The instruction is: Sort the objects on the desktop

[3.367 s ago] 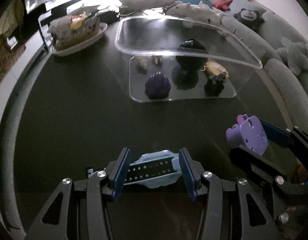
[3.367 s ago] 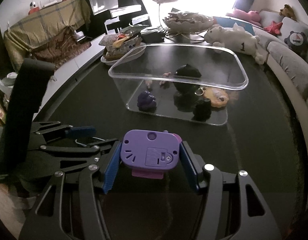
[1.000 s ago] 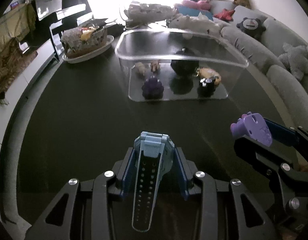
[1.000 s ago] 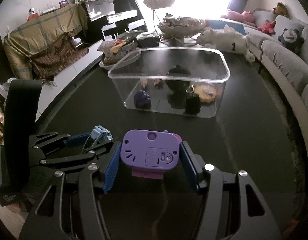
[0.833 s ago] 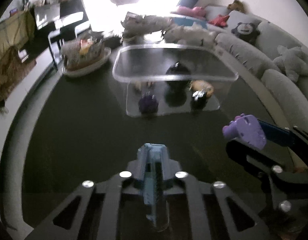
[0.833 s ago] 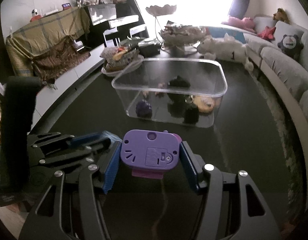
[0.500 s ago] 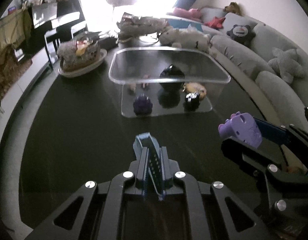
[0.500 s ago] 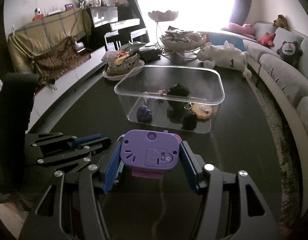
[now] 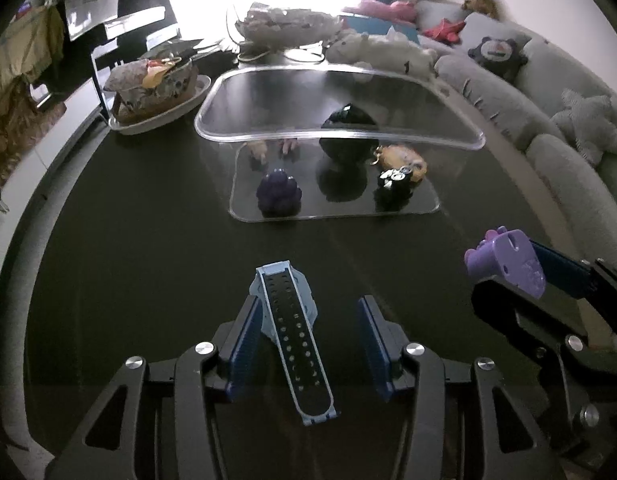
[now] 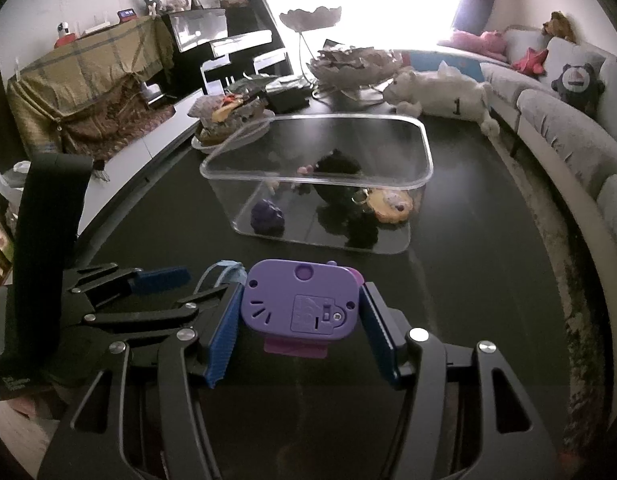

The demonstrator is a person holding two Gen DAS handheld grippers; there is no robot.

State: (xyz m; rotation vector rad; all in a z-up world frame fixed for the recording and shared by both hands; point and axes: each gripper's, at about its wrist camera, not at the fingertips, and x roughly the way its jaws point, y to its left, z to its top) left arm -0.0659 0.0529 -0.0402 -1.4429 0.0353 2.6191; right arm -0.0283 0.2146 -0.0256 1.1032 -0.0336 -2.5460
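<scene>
The left gripper (image 9: 310, 332) stands with its jaws spread wide; a light blue watch strap (image 9: 292, 336) leans against the left pad, clear of the right one, above the dark table (image 9: 148, 248). The right gripper (image 10: 300, 320) is pinched on a purple toy watch (image 10: 300, 302), held just beside the left gripper. Farther along the table stands a clear plastic bin (image 10: 320, 184) holding a purple berry-like toy (image 9: 278, 194), a black toy (image 9: 348, 136) and a yellow keychain (image 9: 402, 158).

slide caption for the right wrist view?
Right gripper clamps a purple toy watch short of the clear bin of trinkets.
</scene>
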